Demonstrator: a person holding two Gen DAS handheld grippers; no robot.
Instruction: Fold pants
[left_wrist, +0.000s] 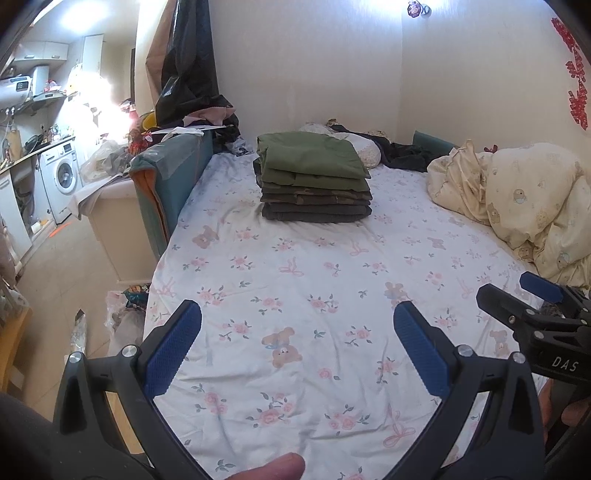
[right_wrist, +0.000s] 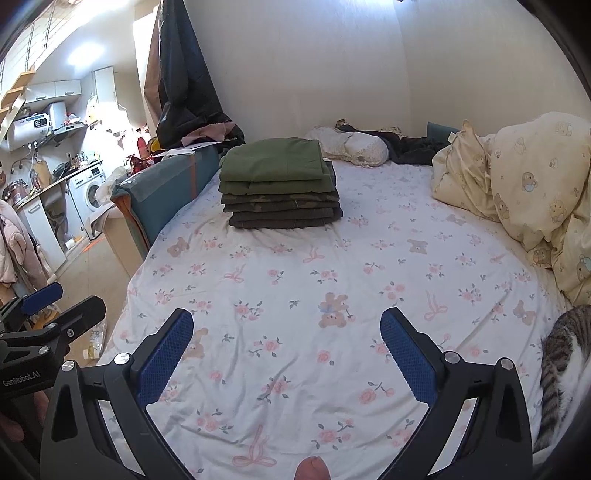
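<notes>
Two grippers, left gripper (left_wrist: 297, 325) and right gripper (right_wrist: 287, 330), hang wide and empty. Folded pants stack (left_wrist: 314, 181) lies well ahead across bare sheet (left_wrist: 295, 266), nearer neither.

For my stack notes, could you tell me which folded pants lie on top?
The plain olive-green pair tops the stack; below lie camouflage pairs and dark grey ones.

The bed (left_wrist: 295, 280), under a floral sheet, carries a stack of folded pants (left_wrist: 314, 181) at its far left, a cream duvet (left_wrist: 517, 192) heaped right, pillows (left_wrist: 354, 146) and dark clothes (left_wrist: 410, 153) far, and a tabby cat (right_wrist: 565, 365) near right.
</notes>
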